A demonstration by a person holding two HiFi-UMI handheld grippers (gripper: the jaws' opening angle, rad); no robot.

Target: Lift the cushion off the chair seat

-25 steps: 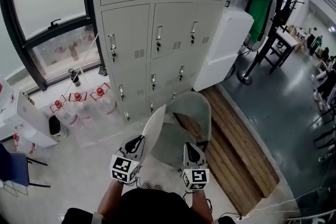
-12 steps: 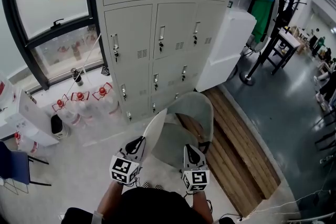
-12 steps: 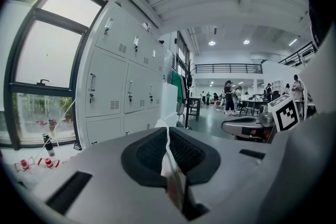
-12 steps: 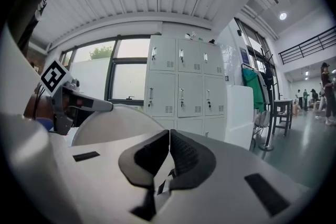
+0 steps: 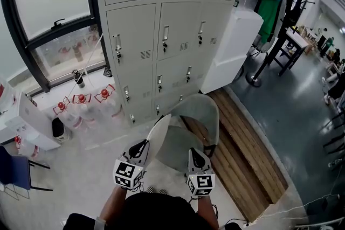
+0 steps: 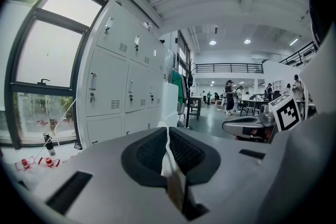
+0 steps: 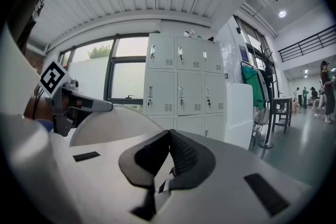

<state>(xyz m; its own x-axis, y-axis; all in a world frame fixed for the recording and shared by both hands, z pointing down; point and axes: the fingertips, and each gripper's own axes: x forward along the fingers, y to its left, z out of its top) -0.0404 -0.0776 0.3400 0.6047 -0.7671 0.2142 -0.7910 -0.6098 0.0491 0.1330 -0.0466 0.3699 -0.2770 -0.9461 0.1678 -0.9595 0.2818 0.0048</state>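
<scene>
In the head view a round white cushion (image 5: 159,133) stands tilted up on its edge over the seat of a pale grey shell chair (image 5: 200,113). My left gripper (image 5: 142,147) is shut on the cushion's near rim. In the left gripper view the thin white rim (image 6: 169,164) is pinched between the dark pads. My right gripper (image 5: 194,153) hovers over the front of the seat, apart from the cushion, jaws shut with nothing between them. The right gripper view shows the cushion (image 7: 114,122) and the left gripper (image 7: 84,104) off to the left.
Grey lockers (image 5: 161,35) stand right behind the chair, with a white cabinet (image 5: 229,46) beside them. Water bottles with red caps (image 5: 81,102) sit on the floor at the left under the window. A wooden platform (image 5: 242,148) runs to the right of the chair.
</scene>
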